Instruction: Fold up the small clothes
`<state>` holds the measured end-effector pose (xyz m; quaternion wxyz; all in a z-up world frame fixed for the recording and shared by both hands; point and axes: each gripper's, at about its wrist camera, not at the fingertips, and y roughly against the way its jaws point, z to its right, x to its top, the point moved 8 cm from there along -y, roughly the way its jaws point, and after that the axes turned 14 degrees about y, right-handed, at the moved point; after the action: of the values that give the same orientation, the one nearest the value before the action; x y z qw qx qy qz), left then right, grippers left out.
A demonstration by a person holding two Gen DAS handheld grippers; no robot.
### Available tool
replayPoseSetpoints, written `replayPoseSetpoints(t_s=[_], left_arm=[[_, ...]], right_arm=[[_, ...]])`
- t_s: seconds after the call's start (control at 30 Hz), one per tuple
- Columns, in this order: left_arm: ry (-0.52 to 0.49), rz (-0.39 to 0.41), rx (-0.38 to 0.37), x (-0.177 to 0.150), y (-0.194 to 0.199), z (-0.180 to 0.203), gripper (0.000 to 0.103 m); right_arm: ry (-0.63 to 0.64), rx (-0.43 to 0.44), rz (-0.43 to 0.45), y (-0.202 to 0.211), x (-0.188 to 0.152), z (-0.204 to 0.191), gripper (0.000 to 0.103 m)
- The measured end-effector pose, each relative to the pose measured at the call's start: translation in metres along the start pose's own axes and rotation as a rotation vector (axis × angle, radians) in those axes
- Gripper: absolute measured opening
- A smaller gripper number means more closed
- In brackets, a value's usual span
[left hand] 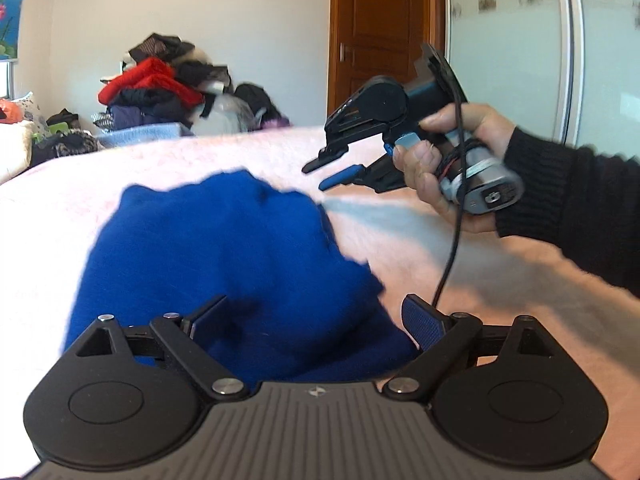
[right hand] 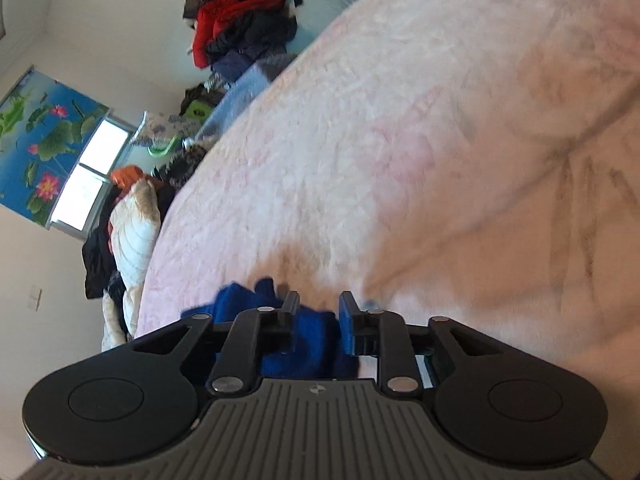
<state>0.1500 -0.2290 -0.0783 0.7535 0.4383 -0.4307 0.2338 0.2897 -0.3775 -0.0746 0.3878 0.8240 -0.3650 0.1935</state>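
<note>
The blue knit garment (left hand: 224, 264) lies bunched on the pink fleece blanket (left hand: 420, 248) that covers the bed, right in front of the left tool (left hand: 316, 320). That left tool stands wide, its fingers spread to either side of the near edge of the cloth, and nothing is pinched between the pads. Over to the right, the right tool (left hand: 334, 174) hangs above the blanket, clear of the garment in the left wrist view, carried by a hand (left hand: 448, 168) in a black ribbed sleeve (left hand: 568, 196). Its fingers are only narrowly apart. In the right wrist view blue cloth shows between and below them, but whether the pads press on it I cannot tell. Beyond the bed, a heap of clothes (left hand: 160, 88) with a red piece on top sits against the wall, a wooden door (left hand: 380, 32) further right.
</note>
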Motion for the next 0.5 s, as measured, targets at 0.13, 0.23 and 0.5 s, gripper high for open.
replayPoseSetpoints(t_s=[0.13, 0.23, 0.5], left_arm=[[0.049, 0.054, -0.114, 0.028, 0.012, -0.004, 0.093], [0.134, 0.075, -0.102, 0.050, -0.002, -0.020, 0.093], [0.321, -0.094, -0.017, 0.036, -0.058, -0.043, 0.093]], right_arm=[[0.126, 0.193, -0.112, -0.020, 0.008, -0.063, 0.048], [0.204, 0.264, -0.229, -0.050, 0.013, -0.100, 0.055], [0.332, -0.102, -0.353, -0.112, -0.010, -0.085, 0.057]])
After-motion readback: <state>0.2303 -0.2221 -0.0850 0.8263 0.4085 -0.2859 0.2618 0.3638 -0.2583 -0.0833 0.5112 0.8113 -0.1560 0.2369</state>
